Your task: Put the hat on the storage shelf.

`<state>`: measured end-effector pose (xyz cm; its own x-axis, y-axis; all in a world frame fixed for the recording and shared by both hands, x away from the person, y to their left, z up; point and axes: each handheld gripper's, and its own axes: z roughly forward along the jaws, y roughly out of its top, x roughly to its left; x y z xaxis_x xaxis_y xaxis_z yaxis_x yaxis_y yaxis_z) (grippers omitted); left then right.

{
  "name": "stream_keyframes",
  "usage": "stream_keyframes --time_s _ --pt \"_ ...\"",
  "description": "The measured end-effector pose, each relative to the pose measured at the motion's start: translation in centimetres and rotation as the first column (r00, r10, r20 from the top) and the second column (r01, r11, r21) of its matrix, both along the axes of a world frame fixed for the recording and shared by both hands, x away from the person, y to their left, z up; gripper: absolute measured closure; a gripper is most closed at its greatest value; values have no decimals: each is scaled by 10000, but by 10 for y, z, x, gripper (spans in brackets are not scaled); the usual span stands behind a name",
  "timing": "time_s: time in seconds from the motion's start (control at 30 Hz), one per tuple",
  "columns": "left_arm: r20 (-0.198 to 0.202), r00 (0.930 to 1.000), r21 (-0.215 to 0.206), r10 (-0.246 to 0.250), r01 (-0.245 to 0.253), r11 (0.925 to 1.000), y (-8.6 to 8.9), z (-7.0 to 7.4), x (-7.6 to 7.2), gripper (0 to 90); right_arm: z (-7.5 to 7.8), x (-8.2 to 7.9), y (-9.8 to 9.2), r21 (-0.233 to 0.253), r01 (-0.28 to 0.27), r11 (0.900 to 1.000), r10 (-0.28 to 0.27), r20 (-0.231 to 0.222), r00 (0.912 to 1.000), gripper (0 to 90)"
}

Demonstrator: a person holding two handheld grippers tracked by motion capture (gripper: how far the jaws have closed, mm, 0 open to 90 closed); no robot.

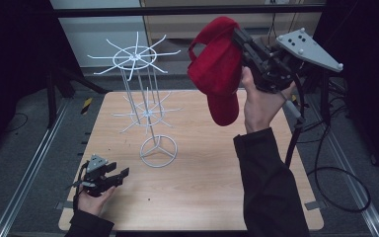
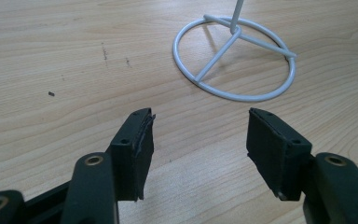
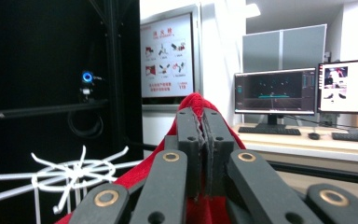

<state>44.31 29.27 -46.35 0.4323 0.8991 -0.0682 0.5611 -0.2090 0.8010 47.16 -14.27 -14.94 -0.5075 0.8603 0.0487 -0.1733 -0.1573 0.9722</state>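
Note:
A red cap (image 1: 218, 69) hangs high above the table's back right, brim pointing down, with my right gripper (image 1: 238, 35) shut on its crown. In the right gripper view the jaws press together on the red cap's fabric (image 3: 194, 101). A white wire rack (image 1: 137, 59) with spoked hook rings stands on a ring base (image 1: 158, 150) at the table's middle; its top ring (image 3: 72, 175) lies left of and below the cap. My left gripper (image 1: 120, 176) rests low at the front left, open, with bare wood between its fingertips (image 2: 138, 135), short of the ring base (image 2: 235, 58).
The wooden table (image 1: 202, 187) is bordered by metal rails on both sides. A black cable (image 1: 343, 182) loops on the floor at right. Monitors (image 3: 275, 91) and a poster (image 3: 168, 56) stand beyond the table's far edge.

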Motion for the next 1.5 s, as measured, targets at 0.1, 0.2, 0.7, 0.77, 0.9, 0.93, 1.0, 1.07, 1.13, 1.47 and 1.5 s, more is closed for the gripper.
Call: stream_keyframes --time_s 0.1,0.2,0.7,0.77,0.9,0.93,1.0,1.07,1.13,1.47,1.5 --pt "1 10000 3 -18 18 10000 0 0 0 409 7 2 4 -8 31 10000 -30 151 9999 879" --pt "2 10000 -14 -10 10 10000 0 0 -1 409 13 4 7 94 -10 10000 8 251 9997 879" --pt "1 10000 -24 -32 32 10000 1 0 -1 409 8 26 35 171 -569 9982 571 -119 9983 879" --pt "9 10000 1 -46 46 10000 1 0 -1 409 5 28 35 179 -598 9980 602 -221 9979 879" --pt "5 10000 9 -34 34 10000 1 0 -1 409 -6 32 31 28 -515 9987 516 -510 9974 878" --pt "-5 10000 24 -29 29 10000 0 0 -1 409 -9 33 30 -32 -513 9987 511 -580 9970 877" --pt "1 10000 50 -35 35 10000 0 -1 -1 409 -18 33 26 -205 -505 9985 485 -886 9949 875" --pt "-8 10000 51 -48 48 10000 0 -1 -1 409 -20 33 25 -256 -513 9984 486 -972 9941 874" --pt "-24 10000 45 -61 61 10000 -1 -1 0 409 -26 34 23 -442 -584 9973 528 -1197 9914 873" --pt "-51 9999 16 -99 99 9999 -1 -2 0 409 -64 38 21 -1176 -961 9884 681 -2221 9726 866" --pt "-56 9999 37 -92 92 10000 -2 -2 0 409 -68 39 21 -1232 -1002 9873 697 -2309 9705 865"
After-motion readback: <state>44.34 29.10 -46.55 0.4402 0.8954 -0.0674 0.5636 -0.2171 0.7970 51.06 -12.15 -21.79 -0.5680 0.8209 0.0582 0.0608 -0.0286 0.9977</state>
